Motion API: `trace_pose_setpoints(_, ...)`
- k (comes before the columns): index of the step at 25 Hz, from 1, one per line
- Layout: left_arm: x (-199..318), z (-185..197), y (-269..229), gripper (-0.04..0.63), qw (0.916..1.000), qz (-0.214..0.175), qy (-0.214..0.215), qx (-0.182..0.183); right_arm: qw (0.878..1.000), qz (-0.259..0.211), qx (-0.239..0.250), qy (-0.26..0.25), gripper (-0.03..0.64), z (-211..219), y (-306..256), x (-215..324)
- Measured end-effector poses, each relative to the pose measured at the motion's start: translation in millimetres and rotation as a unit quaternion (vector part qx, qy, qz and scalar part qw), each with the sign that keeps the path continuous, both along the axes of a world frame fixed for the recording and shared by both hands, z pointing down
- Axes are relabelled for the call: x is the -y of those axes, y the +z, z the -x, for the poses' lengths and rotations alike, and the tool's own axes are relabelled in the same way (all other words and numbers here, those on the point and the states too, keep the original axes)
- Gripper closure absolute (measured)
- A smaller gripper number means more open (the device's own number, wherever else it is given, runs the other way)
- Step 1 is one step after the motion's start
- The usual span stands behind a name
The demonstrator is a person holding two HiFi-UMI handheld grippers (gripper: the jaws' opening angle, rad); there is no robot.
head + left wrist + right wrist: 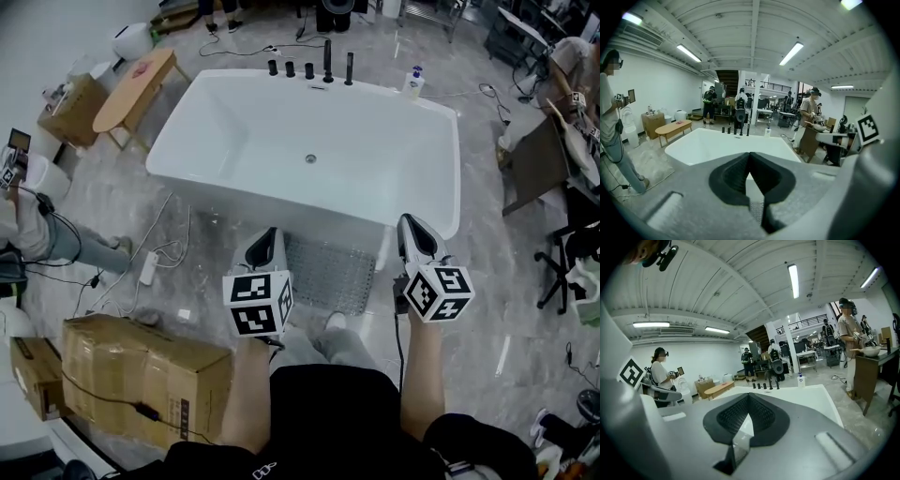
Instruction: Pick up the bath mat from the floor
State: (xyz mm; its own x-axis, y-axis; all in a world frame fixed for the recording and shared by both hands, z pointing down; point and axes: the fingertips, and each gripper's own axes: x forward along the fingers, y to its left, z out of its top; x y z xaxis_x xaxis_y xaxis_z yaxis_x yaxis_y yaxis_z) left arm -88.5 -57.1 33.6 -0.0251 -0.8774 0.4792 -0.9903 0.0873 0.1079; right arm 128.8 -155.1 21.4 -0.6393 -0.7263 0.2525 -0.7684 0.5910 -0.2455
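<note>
head view: nubby translucent bath mat [328, 274] by glossy white tub [375, 141], left hand-held gripper [269, 233] and right hand-held gripper [411, 223] closed, empty.

The bath mat [328, 272] lies flat on the grey marbled floor [487, 309], straight ahead of me at the foot of the white bathtub [234, 202]. It is a rectangle, pale grey and half see-through, with a fine pattern of small bumps or cells all over its top. Its far edge runs along the tub's front wall, touching it or just short of it; I cannot tell which. Its near edge sits just beyond the toe of my shoe [333, 322]. It is spread out full, its edges straight, square to the tub.
</note>
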Motion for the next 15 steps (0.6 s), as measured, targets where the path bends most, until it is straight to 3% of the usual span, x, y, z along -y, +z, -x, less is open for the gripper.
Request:
trace_pose_setpoints(5, -1.1, 10.3, 16.5, 0.592, 0.9998, 0.010, -0.006, -0.014, 1.000, 0.009, -0.010, -0.007, 0.614, 11.1, 13.5, -4.7)
trace_pose_setpoints(15, 21.3, 43.7, 65.9, 0.592, 0.9959, 0.044, 0.033, -0.071, 0.998, 0.027, -0.050, 0.030, 0.614, 38.2, 33.5, -6.6)
